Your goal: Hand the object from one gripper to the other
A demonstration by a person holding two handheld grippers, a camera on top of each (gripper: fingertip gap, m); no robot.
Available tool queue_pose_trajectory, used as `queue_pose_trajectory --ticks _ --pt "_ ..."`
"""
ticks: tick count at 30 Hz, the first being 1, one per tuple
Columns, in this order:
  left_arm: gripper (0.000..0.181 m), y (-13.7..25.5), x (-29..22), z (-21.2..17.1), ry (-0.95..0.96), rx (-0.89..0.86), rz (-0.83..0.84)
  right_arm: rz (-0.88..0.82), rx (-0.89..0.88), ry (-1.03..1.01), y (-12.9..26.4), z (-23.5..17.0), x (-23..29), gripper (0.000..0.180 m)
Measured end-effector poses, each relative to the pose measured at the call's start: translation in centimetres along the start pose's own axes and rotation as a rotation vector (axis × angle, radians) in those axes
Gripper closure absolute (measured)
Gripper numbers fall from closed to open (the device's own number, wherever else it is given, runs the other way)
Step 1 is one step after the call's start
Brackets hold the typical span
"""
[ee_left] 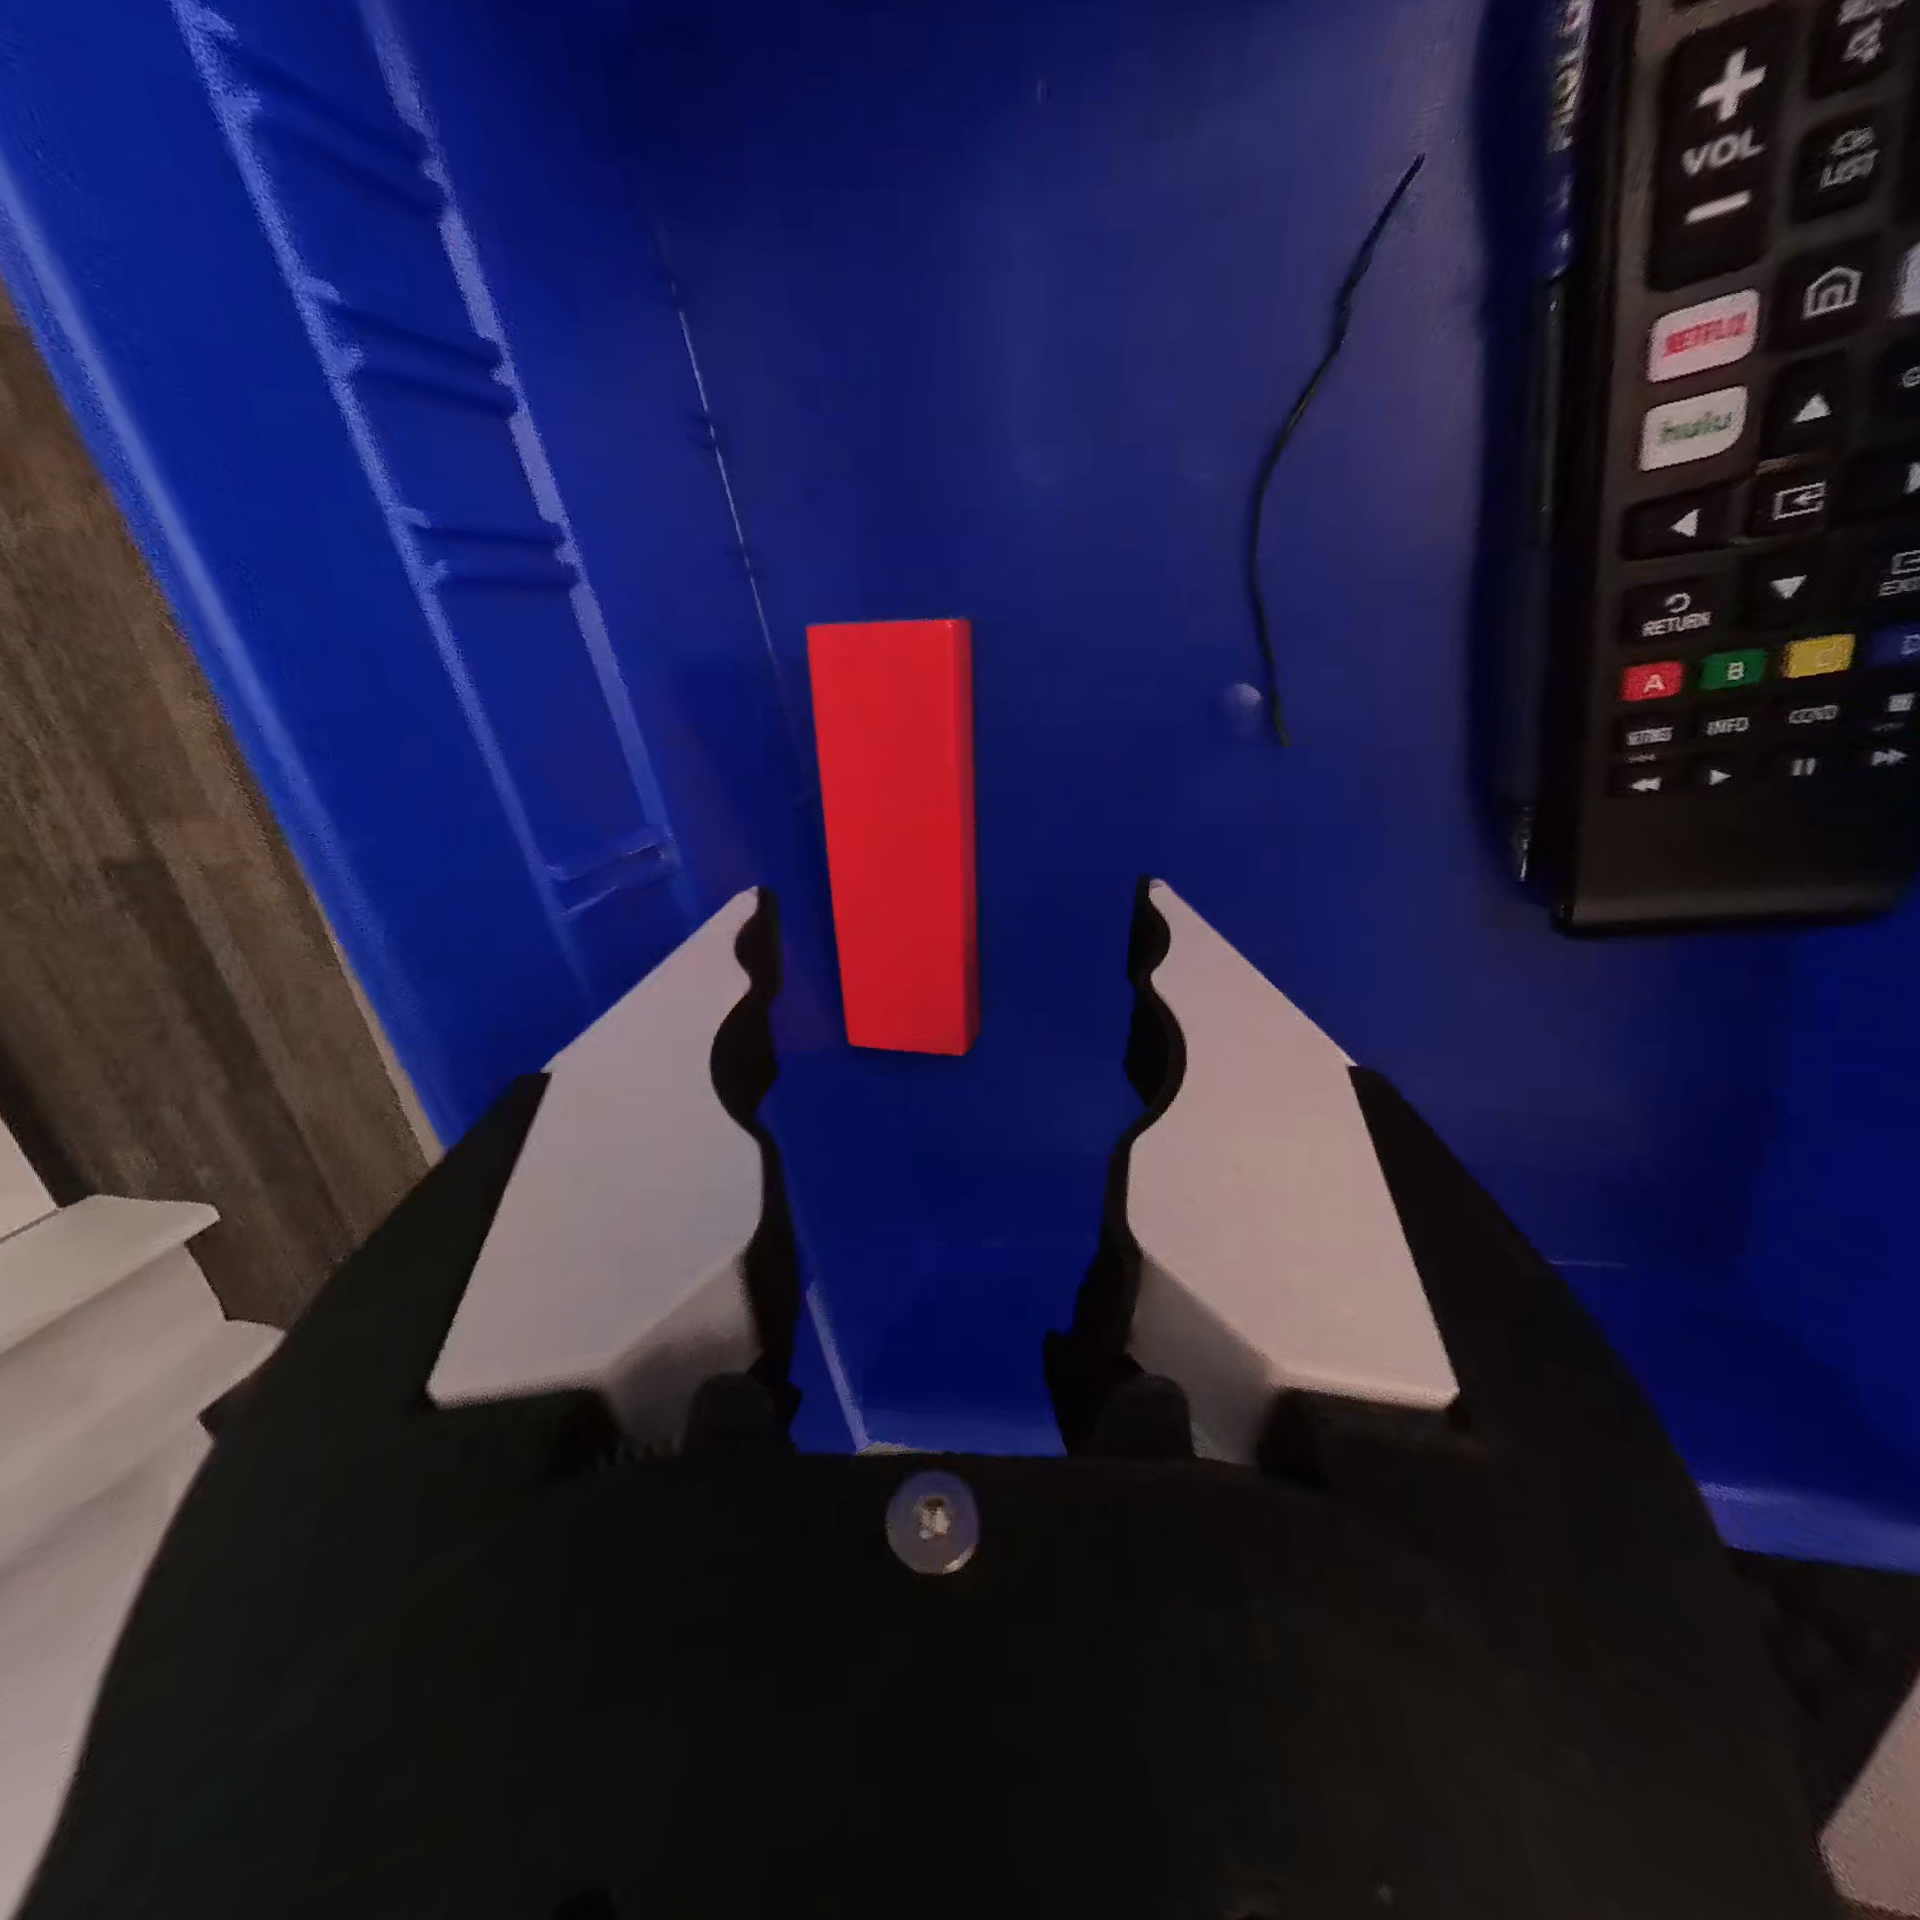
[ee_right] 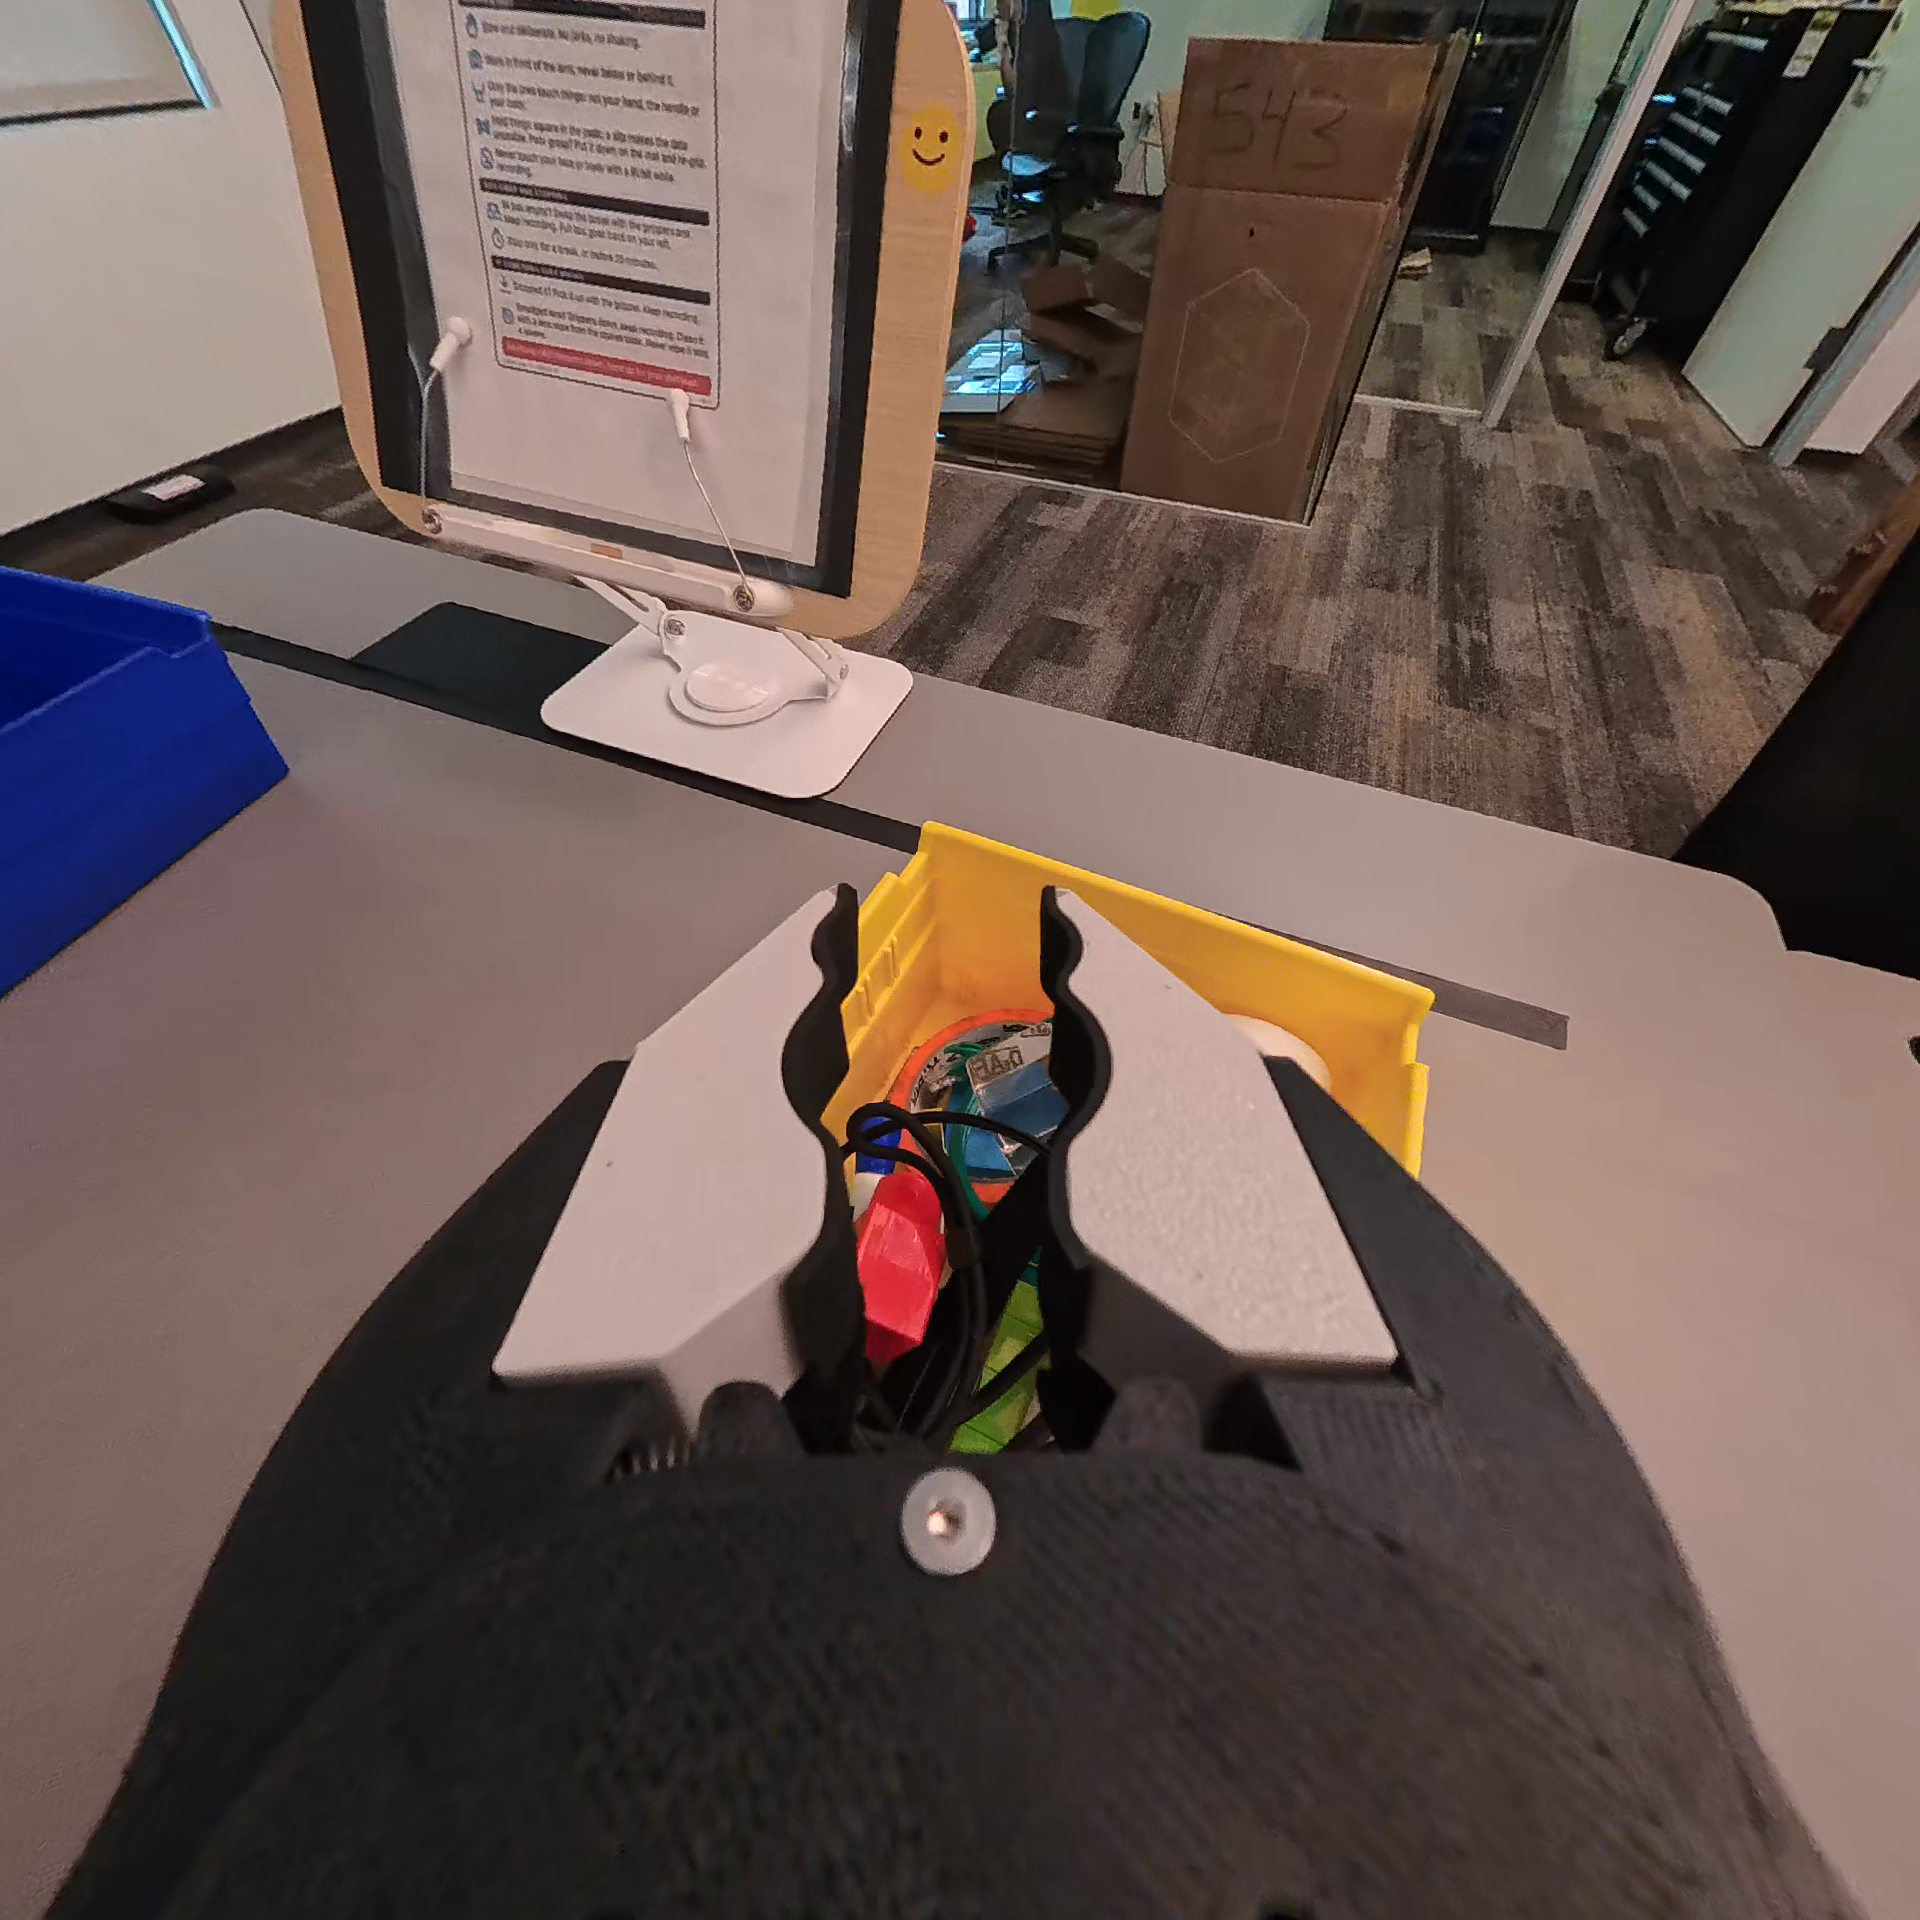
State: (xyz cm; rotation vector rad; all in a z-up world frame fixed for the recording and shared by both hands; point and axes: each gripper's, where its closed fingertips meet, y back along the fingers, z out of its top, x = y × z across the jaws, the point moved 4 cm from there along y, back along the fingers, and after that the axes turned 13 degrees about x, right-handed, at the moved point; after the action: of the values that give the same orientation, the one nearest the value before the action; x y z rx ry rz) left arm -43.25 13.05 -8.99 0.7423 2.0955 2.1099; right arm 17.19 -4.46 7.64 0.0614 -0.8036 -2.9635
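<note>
Left wrist view: left gripper (ee_left: 951,894) spread, empty, over blue bin (ee_left: 1091,416). Red block (ee_left: 896,836) flat on bin floor, long axis running straight ahead, near end between the fingertips. Remote control (ee_left: 1745,468) ahead-right, cut off by frame.

Right wrist view: right gripper (ee_right: 948,896) spread, empty, above yellow bin (ee_right: 1195,956) on grey table (ee_right: 416,935); contents mostly hidden. Carpeted office beyond.

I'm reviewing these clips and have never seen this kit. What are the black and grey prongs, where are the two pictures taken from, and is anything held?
Each picture comes from a camera on a hand-held gripper, looking along its two fingers. A person holds one in each hand; there is no robot arm. The left gripper is open, pointing down into a blue bin that holds a red block, a black remote and a thin wire. The right gripper is open above a yellow bin of mixed items on a grey table. Neither holds anything.
</note>
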Motion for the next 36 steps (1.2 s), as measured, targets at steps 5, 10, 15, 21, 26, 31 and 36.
queue_pose_trajectory --ticks 5,10,15,21,26,31,36 --pt "0.116 -1.3 -0.3 0.0 0.011 0.050 -0.040 0.001 -0.001 0.005 0.1 0.0 0.1 0.145" --pt "0.133 -1.6 -0.6 -0.5 0.015 0.083 -0.094 -0.001 0.014 0.018 -0.2 0.0 0.3 0.145" --pt "0.136 -1.3 -0.9 -0.2 -0.009 0.058 -0.095 -0.004 0.022 0.032 -0.3 0.0 0.5 0.145" --pt "0.132 -1.7 -0.8 -0.2 0.047 0.076 -0.139 -0.007 0.024 0.044 -0.3 0.0 0.6 0.145" --pt "0.144 -2.0 -1.4 -0.5 0.063 0.104 -0.267 -0.005 0.033 0.047 -0.4 -0.1 0.6 0.145" --pt "0.147 0.4 -2.2 0.0 0.079 0.011 -0.464 -0.003 0.046 0.061 -0.8 -0.1 0.9 0.145" --pt "0.149 4.8 -3.8 0.3 -0.036 -0.183 -0.635 0.003 0.065 0.094 -1.4 0.1 1.8 0.145"
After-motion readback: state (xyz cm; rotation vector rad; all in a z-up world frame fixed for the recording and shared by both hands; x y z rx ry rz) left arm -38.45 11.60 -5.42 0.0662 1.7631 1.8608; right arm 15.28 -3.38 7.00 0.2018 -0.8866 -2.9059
